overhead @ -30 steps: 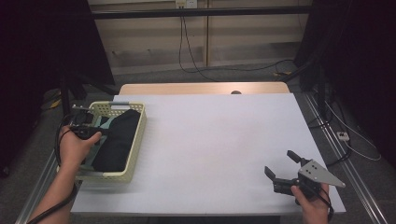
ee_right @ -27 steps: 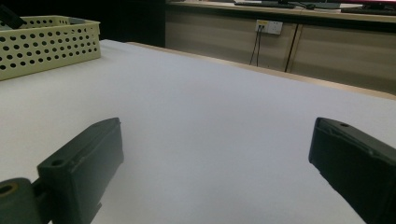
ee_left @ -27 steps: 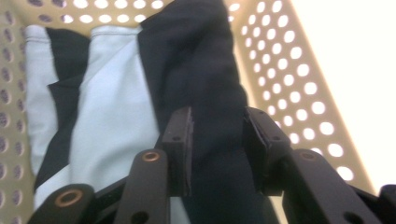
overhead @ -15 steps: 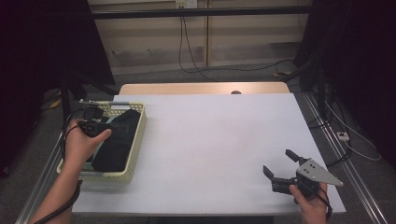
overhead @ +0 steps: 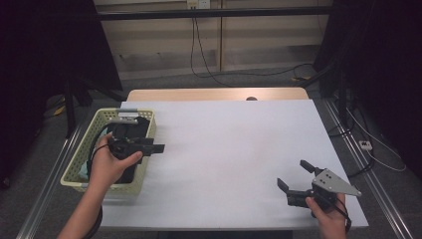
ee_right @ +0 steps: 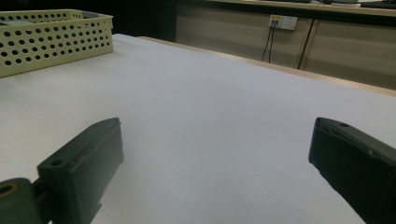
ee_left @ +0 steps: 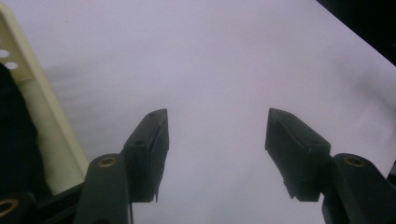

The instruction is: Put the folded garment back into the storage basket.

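Observation:
A pale yellow perforated basket [overhead: 92,132] stands at the table's left side, with a black flat thing [overhead: 127,130] lying in it, partly hidden by the hand. My left gripper [overhead: 160,148] reaches over the basket's right rim and points out across the white table. Its jaws have just been opening and nothing lies between them. In the left gripper view the left gripper [ee_left: 215,114] is open above bare white tabletop, with the basket's rim [ee_left: 44,121] at the left. My right gripper [overhead: 292,173] rests near the front right corner, open and empty, as the right gripper view also shows [ee_right: 215,123].
A pale blue item [overhead: 82,170] shows in the basket's near corner and a grey piece [overhead: 127,114] lies at its far rim. The white table [overhead: 229,149] is bordered by a wooden strip [overhead: 214,94] at the back. The basket [ee_right: 51,39] appears far off in the right gripper view.
My left hand has moved from the basket's far end to the right and nearer, over the right rim. Its jaws have opened. The right gripper has stayed put.

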`<state>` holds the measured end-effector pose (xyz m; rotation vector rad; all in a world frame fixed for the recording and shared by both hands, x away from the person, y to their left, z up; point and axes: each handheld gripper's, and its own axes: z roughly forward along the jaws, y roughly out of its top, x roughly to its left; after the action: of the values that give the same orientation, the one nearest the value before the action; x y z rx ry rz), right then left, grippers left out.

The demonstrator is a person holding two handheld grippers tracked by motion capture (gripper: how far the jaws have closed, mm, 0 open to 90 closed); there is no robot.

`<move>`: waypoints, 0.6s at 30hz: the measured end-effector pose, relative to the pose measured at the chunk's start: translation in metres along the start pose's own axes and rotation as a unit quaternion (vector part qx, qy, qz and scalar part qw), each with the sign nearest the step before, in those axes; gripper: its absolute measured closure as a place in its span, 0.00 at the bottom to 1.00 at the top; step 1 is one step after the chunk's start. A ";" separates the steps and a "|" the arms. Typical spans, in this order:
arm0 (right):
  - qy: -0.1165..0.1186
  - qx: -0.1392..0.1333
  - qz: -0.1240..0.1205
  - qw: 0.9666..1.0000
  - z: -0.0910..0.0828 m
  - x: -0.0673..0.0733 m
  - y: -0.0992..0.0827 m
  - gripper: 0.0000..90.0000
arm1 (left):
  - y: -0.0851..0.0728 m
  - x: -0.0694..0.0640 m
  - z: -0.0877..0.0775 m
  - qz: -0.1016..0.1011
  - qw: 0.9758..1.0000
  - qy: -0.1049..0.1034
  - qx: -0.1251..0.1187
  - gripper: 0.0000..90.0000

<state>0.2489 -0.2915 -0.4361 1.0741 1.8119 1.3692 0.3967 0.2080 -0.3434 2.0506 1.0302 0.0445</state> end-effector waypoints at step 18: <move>0.005 0.002 -0.002 1.000 0.001 0.002 0.000 0.03 | -0.042 -0.026 0.027 0.033 0.999 -0.030 0.008 0.39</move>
<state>0.2486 -0.2899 -0.4368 1.0672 1.8238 1.3719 0.3617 0.1871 -0.3821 2.0872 0.9294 0.0078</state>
